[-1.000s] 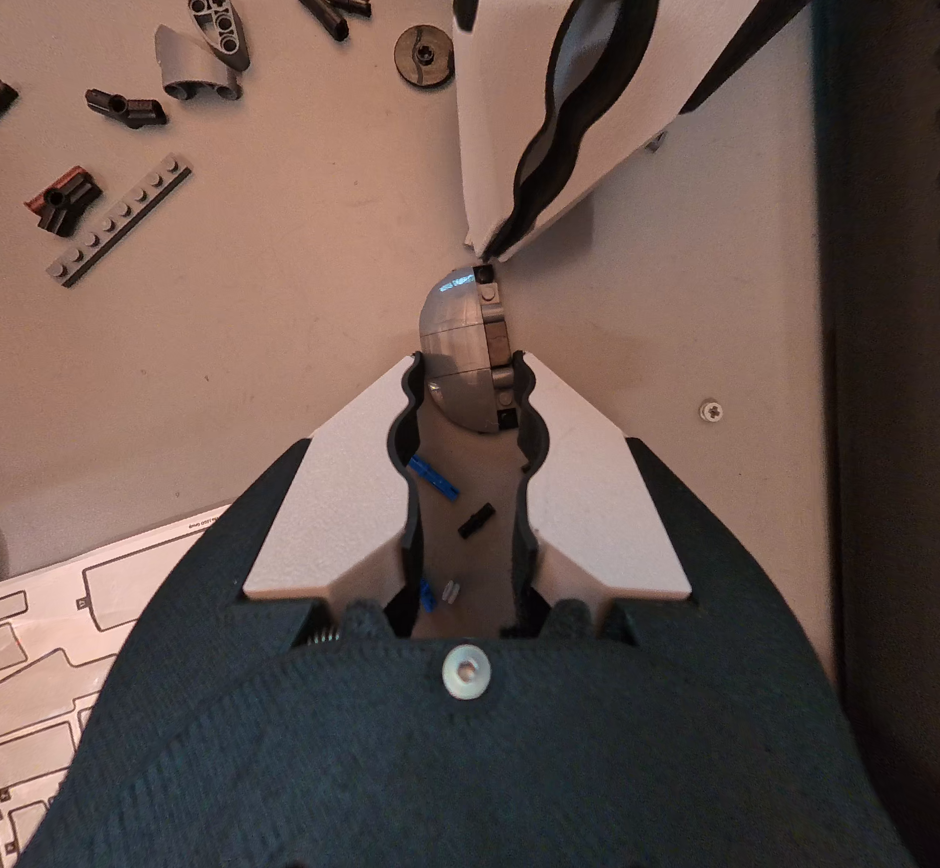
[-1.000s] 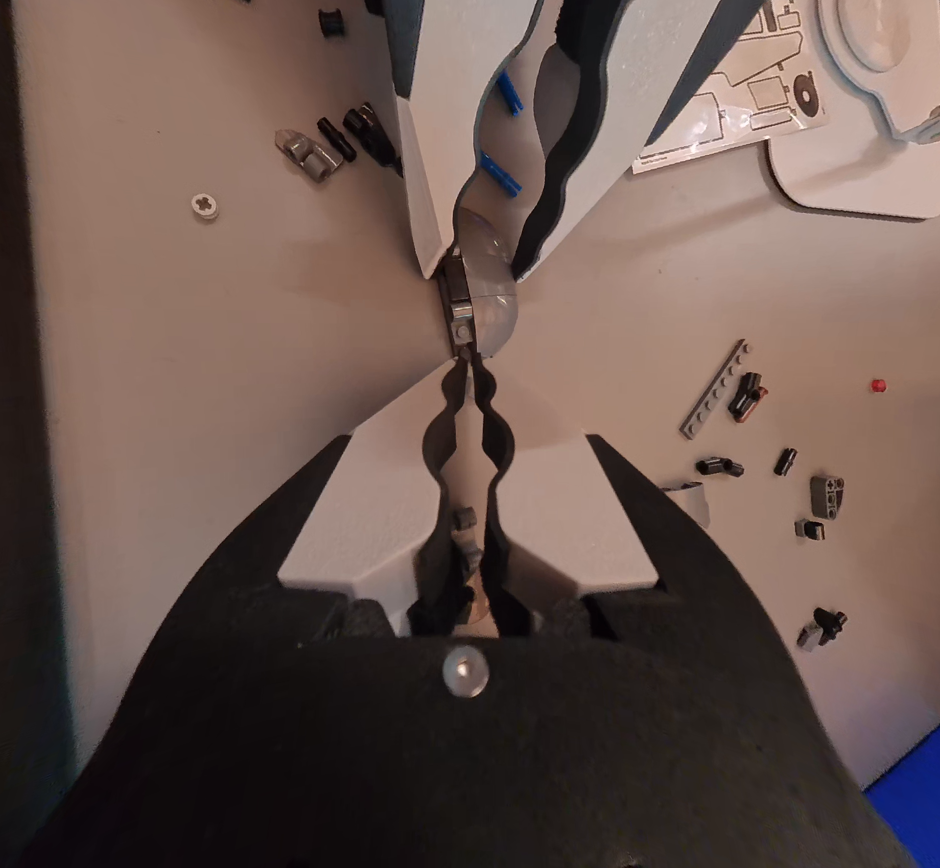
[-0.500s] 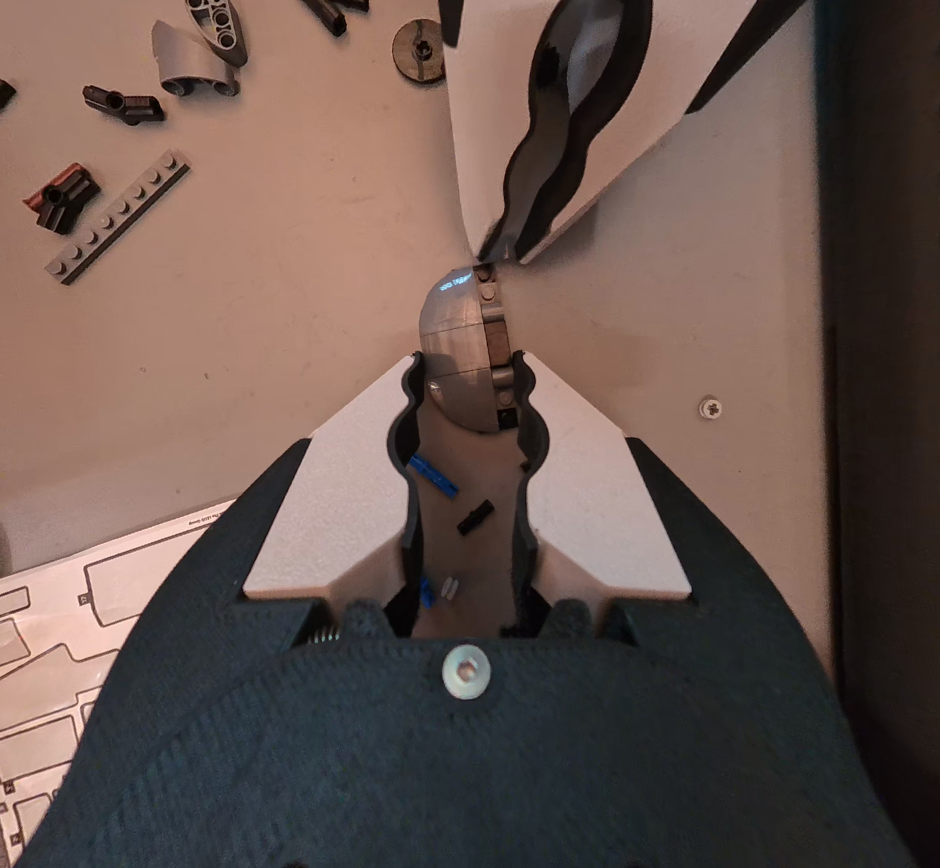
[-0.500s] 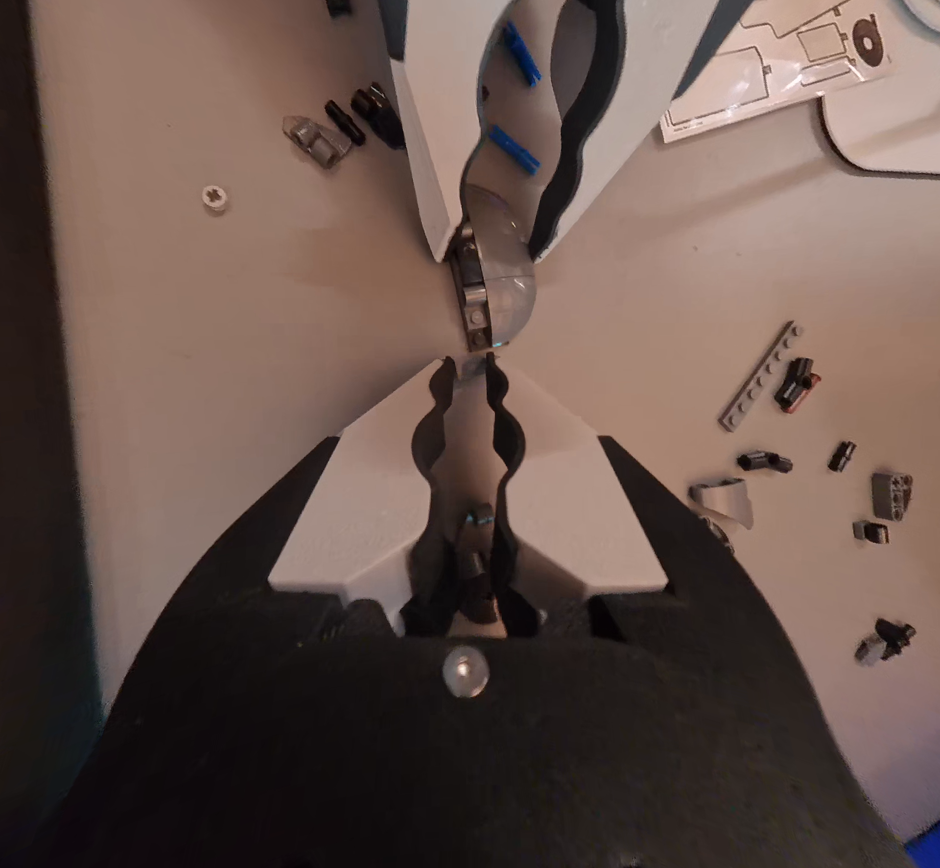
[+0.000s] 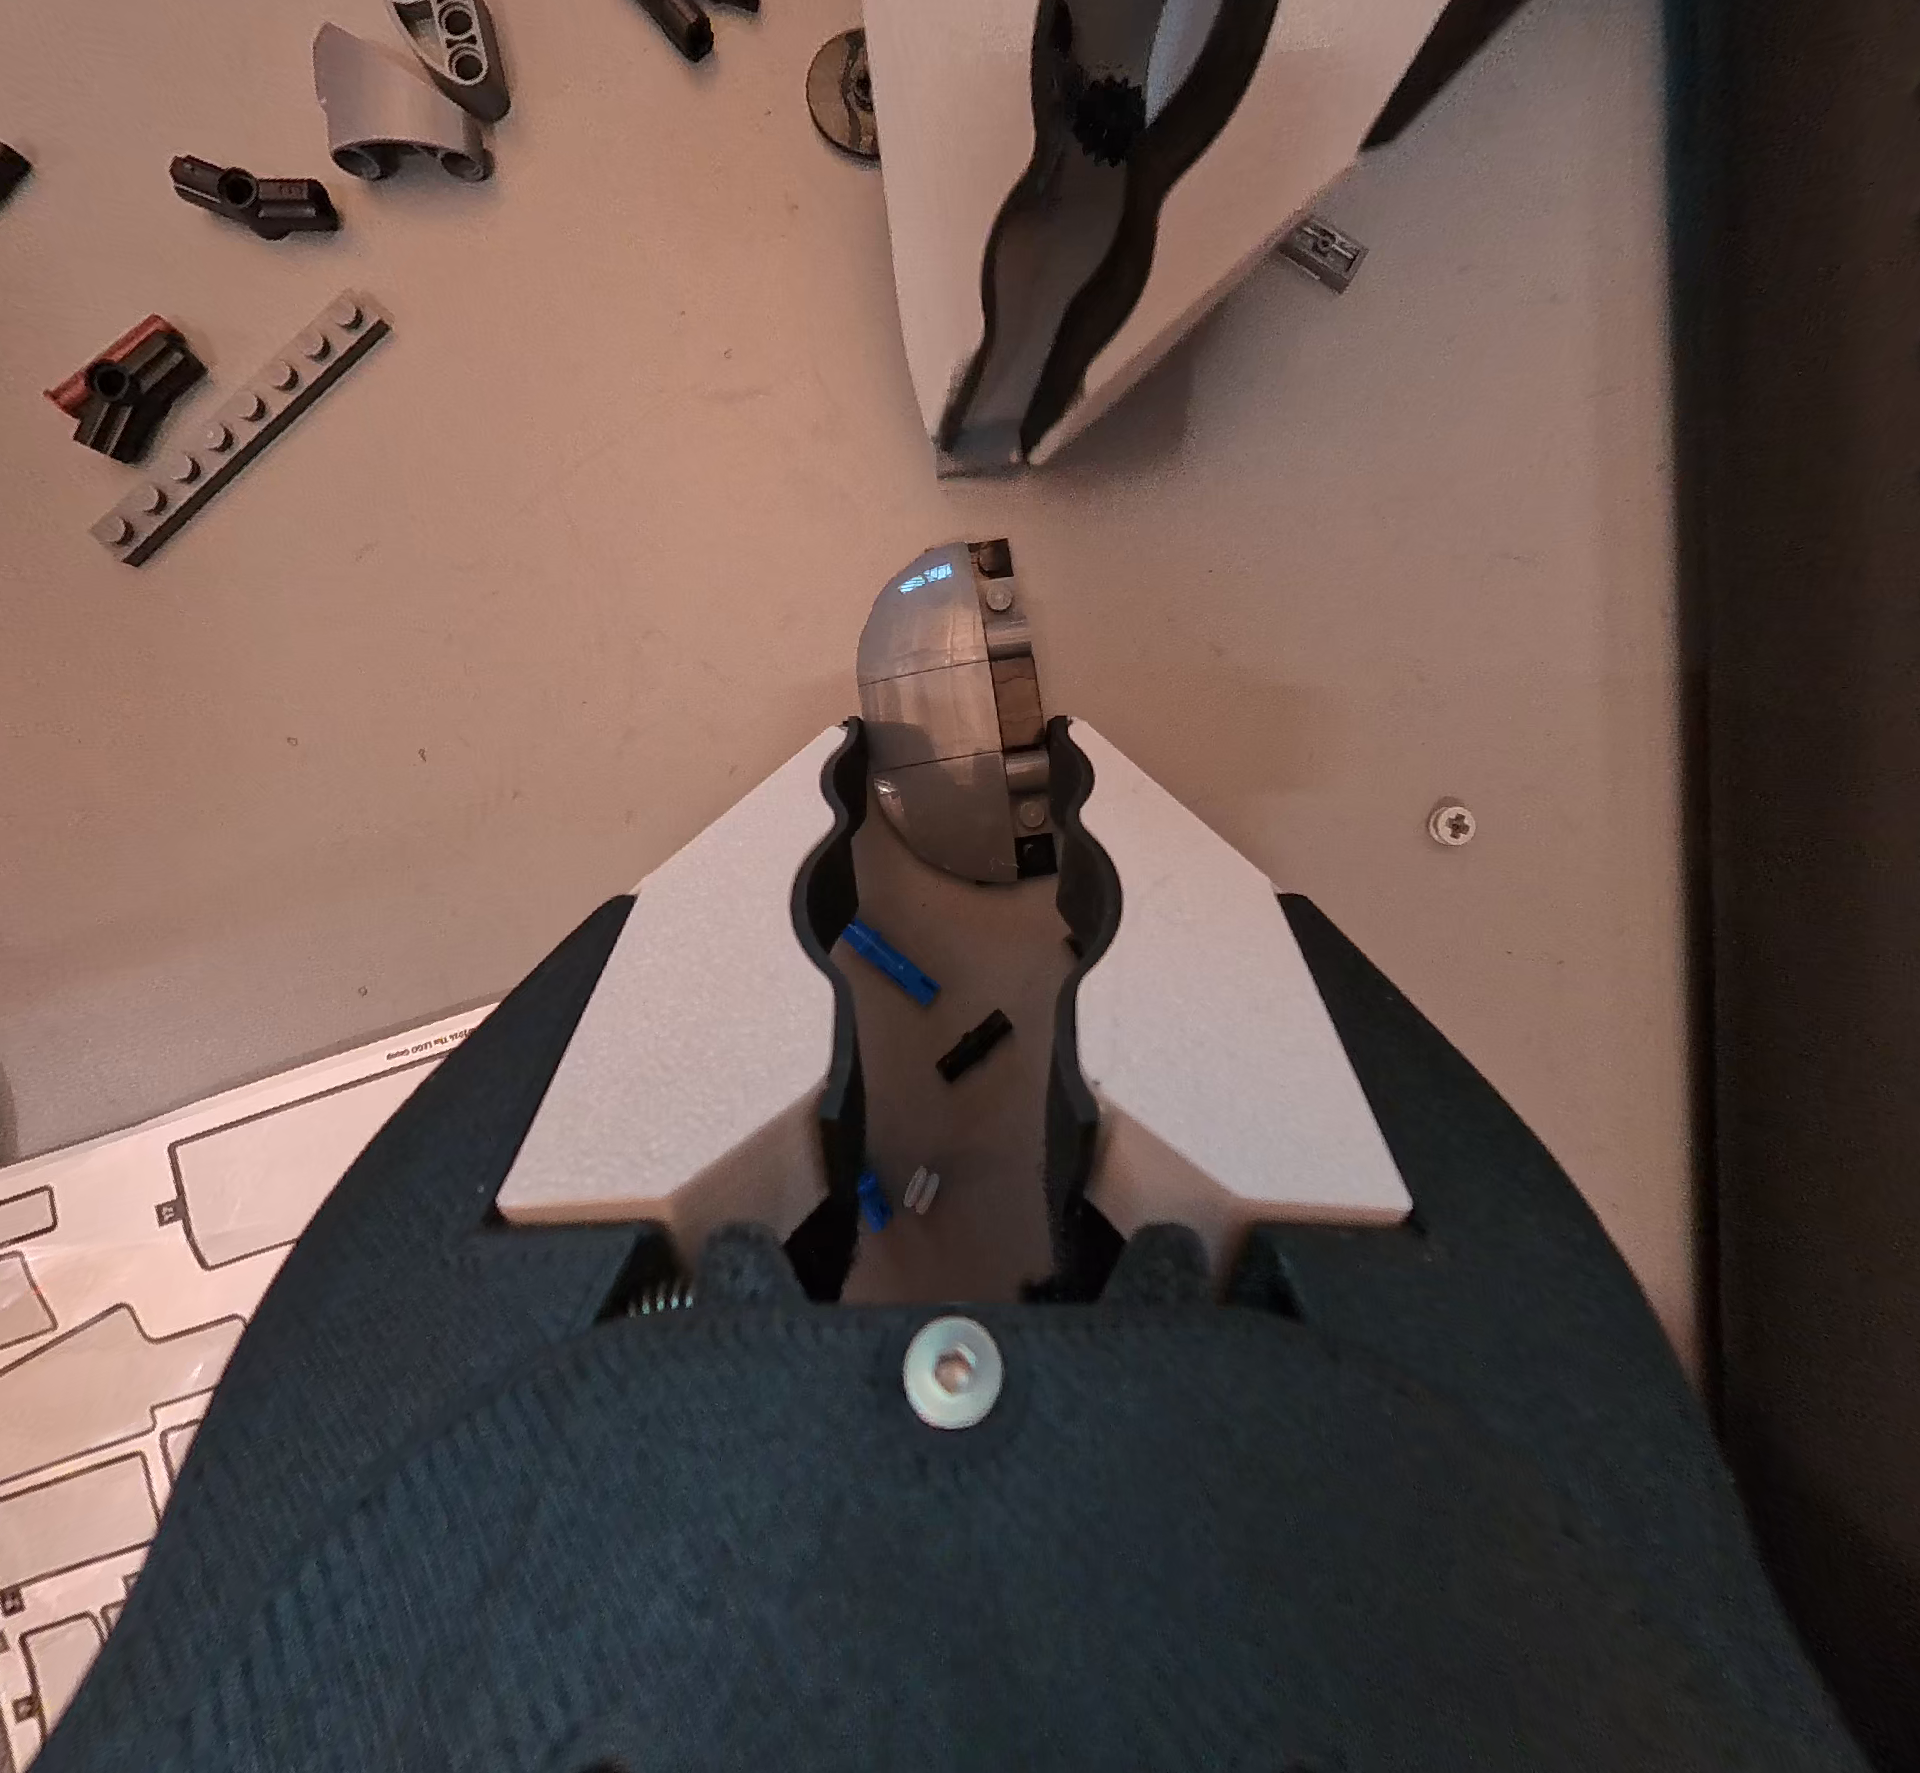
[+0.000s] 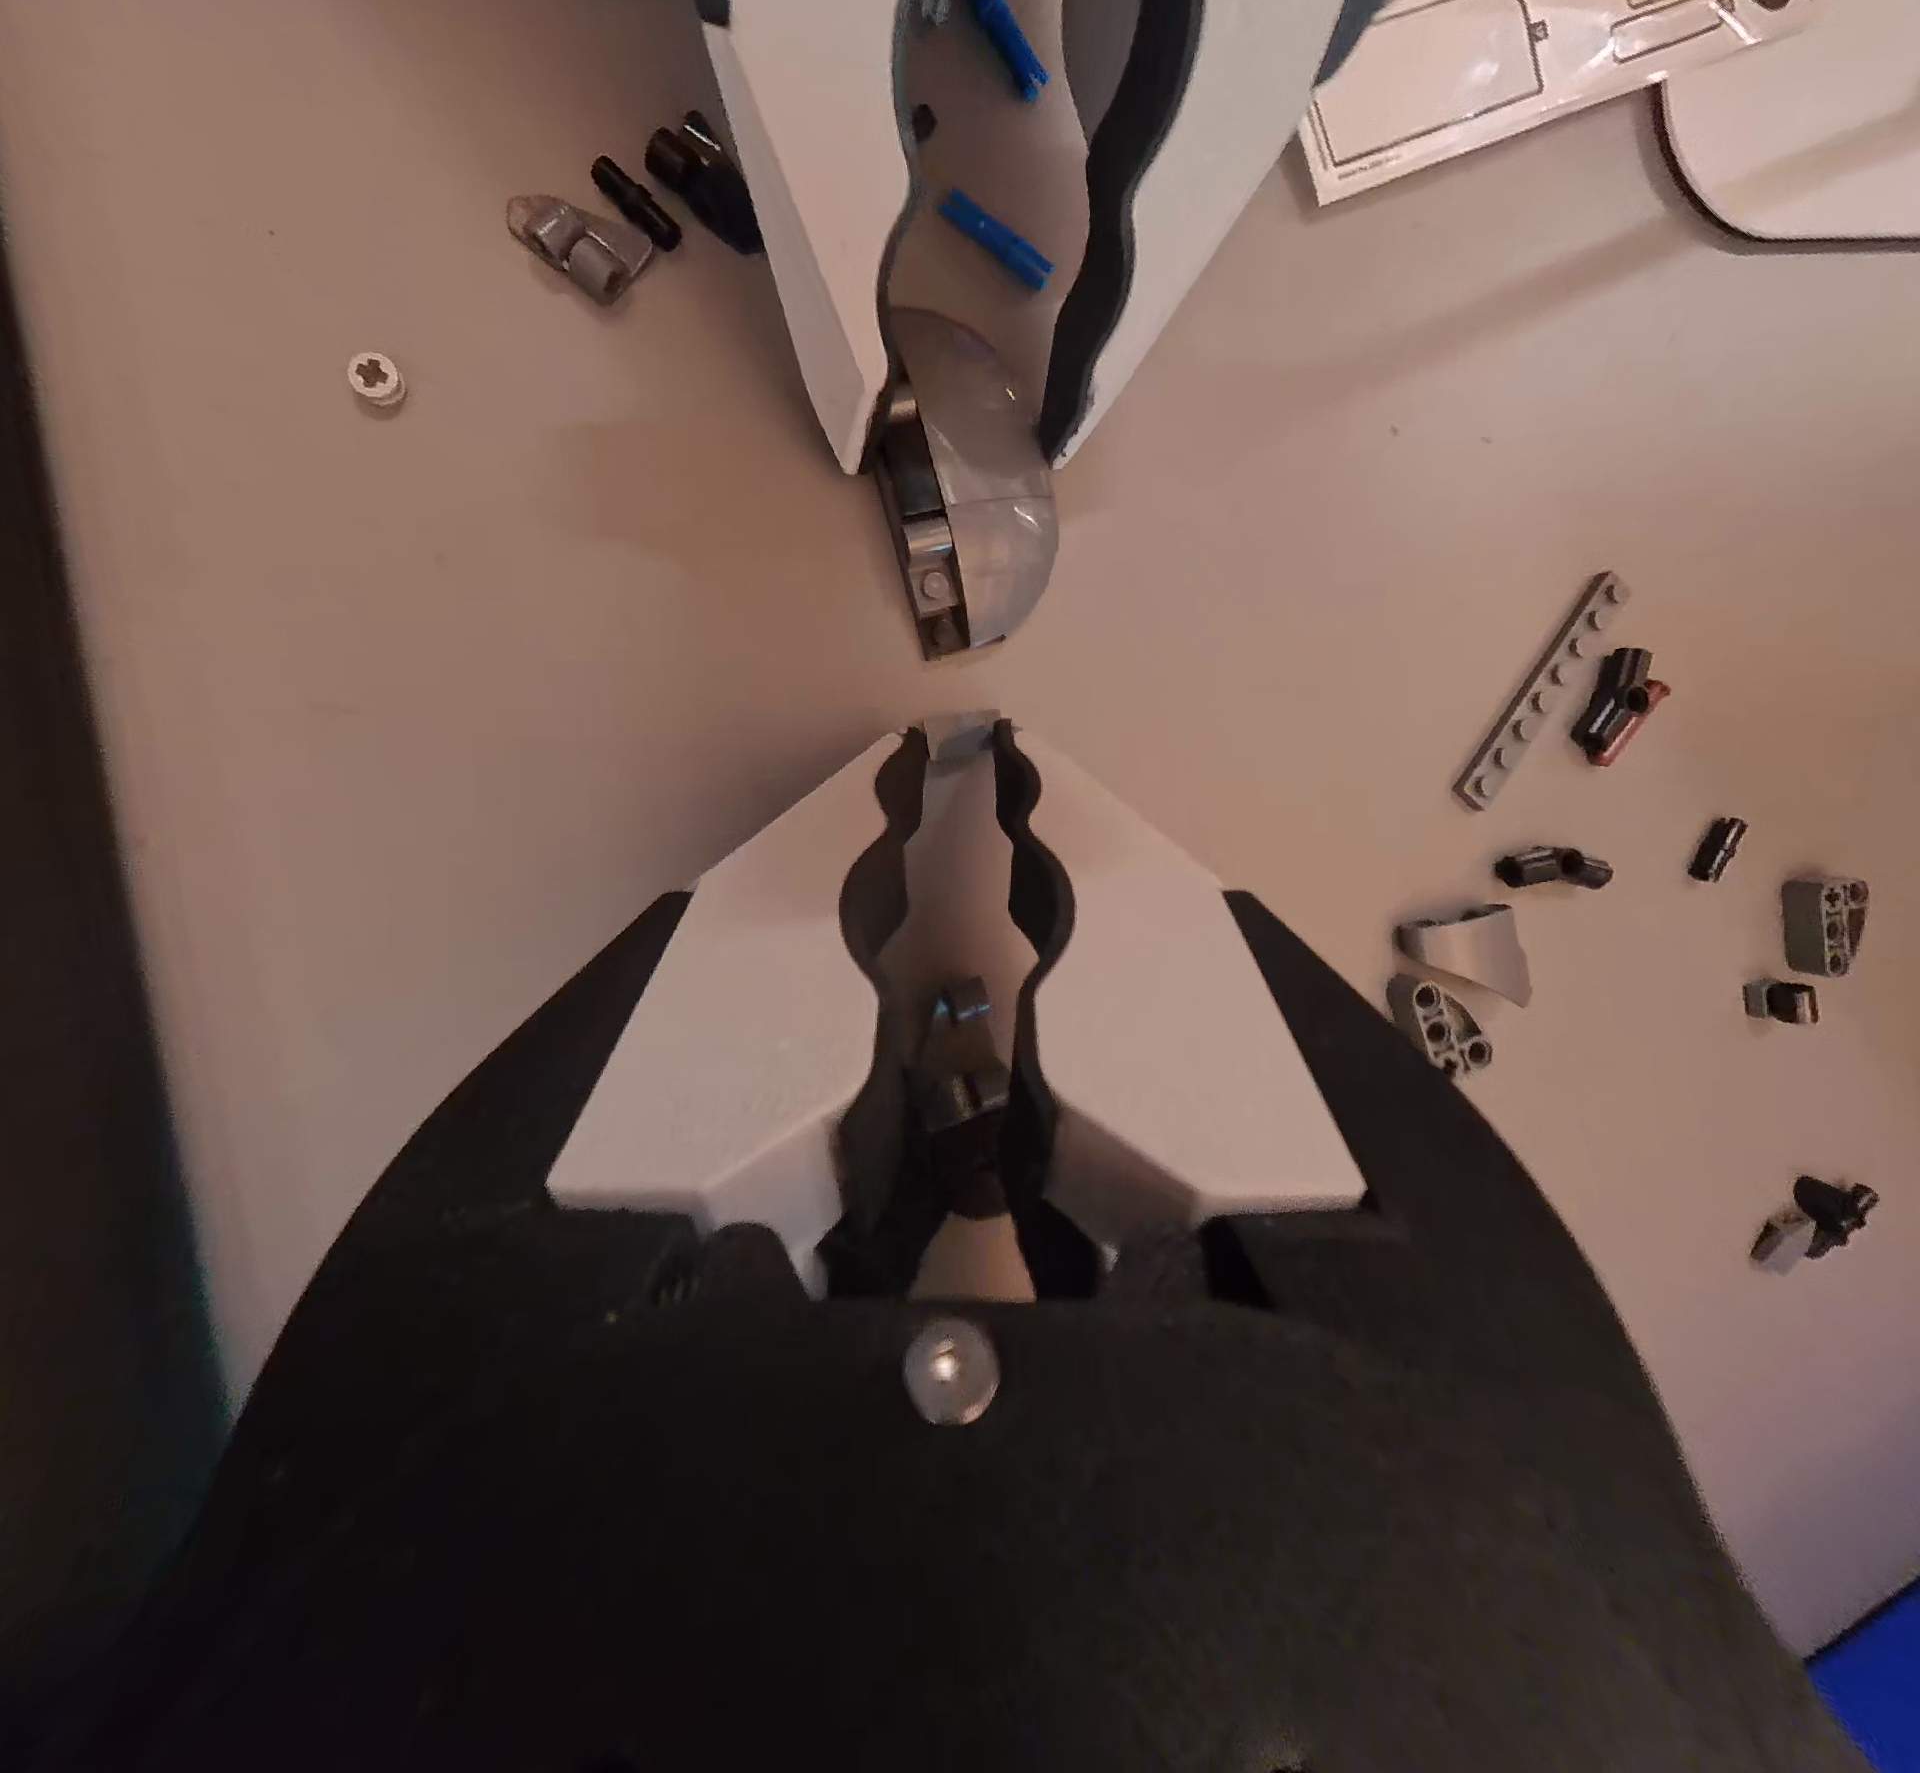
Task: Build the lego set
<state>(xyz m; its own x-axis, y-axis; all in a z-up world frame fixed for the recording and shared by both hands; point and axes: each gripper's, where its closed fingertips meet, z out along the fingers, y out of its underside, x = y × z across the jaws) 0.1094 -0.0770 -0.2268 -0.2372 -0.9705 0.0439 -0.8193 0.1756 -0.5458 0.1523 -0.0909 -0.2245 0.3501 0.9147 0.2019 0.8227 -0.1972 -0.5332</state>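
My left gripper (image 5: 954,736) is shut on a grey dome-shaped lego assembly (image 5: 925,653) with a dark flat side, held above the beige table (image 5: 520,736). It also shows at the top of the right wrist view (image 6: 956,461), with the dome (image 6: 997,549) sticking out past the tips. My right gripper (image 6: 958,736) is shut on a small grey piece (image 6: 961,744) at its fingertips. It faces the dome's end across a short gap, not touching. In the left wrist view the right gripper (image 5: 989,456) points down at the dome from above.
Loose parts lie on the table: a long grey plate (image 6: 1538,689), curved grey pieces (image 5: 400,102), black connectors (image 5: 255,196), blue pins (image 5: 888,963) and a white round piece (image 6: 376,376). A sticker sheet (image 5: 125,1308) lies beside my left gripper. The table's dark edge (image 5: 1787,788) runs close by. Spacing between my two grippers at the tips: around 5 cm. The long grey plate (image 6: 1538,689) is about 12 cm from both grippers' fingertips. It turns up in the left wrist view (image 5: 254,423) as well.
My right gripper has drawn back from the dome's end, where its tips were touching. A gap has opened and the small grey piece now shows between its tips. The left gripper held still.
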